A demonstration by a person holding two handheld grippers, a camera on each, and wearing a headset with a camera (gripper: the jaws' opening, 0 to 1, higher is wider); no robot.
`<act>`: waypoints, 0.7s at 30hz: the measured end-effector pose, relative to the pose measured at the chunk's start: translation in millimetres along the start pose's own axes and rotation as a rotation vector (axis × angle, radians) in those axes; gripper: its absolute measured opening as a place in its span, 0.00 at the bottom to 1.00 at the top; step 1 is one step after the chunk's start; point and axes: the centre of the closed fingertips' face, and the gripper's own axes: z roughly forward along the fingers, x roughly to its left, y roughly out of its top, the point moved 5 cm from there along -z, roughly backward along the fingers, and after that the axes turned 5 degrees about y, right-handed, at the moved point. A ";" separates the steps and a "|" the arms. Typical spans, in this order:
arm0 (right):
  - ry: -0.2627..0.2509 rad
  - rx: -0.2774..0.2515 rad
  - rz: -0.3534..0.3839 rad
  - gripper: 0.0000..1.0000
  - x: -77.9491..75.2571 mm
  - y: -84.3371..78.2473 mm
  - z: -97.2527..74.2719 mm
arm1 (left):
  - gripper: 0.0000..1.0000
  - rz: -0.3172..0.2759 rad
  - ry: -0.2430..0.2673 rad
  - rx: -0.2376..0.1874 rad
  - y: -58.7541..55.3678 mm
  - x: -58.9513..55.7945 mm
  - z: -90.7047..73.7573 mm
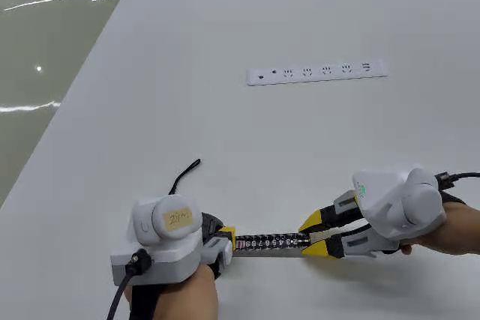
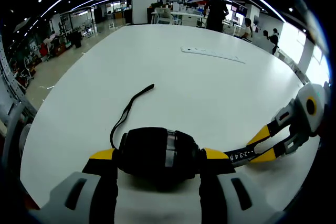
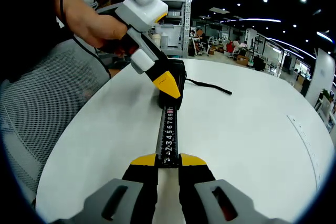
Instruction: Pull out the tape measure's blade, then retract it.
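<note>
Left gripper (image 2: 159, 154): at the near left of the table, its jaws were drawn in tight on the tape measure's case, with one yellow tip on each side of it.
Right gripper (image 1: 313, 236): at the near right, its jaws were almost together, pinching the free end of the blade flat between the yellow tips.
Tape measure case (image 3: 179, 77): black and rounded, it sat near the table's front edge, held low at the tabletop; whether it rested on the surface could not be told.
Blade (image 1: 270, 242): it stood out of the case and ran to the right, spanning the gap between the two grippers with its printed numbers facing up.
Strap (image 1: 184, 174): a thin black cord lay on the table, trailing from the case toward the far side.
Power strip (image 1: 317, 72): white, it lay flat on the far right, well apart from the grippers.
Table (image 1: 187, 88): a white top.
</note>
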 end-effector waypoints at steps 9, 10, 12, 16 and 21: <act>-0.003 -0.002 0.001 0.14 -0.7 1.3 4.4 | 0.59 0.000 0.000 0.001 -0.1 -0.3 0.5; -0.003 -0.002 0.001 0.14 -0.8 1.5 4.8 | 0.59 0.001 0.000 0.002 -0.1 -0.3 0.5; -0.002 -0.003 0.001 0.14 -1.0 1.8 5.7 | 0.59 0.000 -0.001 0.002 -0.1 -0.3 0.6; -0.003 -0.004 0.001 0.14 -1.0 3.0 7.8 | 0.59 0.000 -0.001 0.001 -0.6 -0.2 0.4; -0.003 -0.008 0.002 0.14 -0.9 4.5 10.5 | 0.59 -0.003 -0.003 0.004 -0.6 0.1 0.6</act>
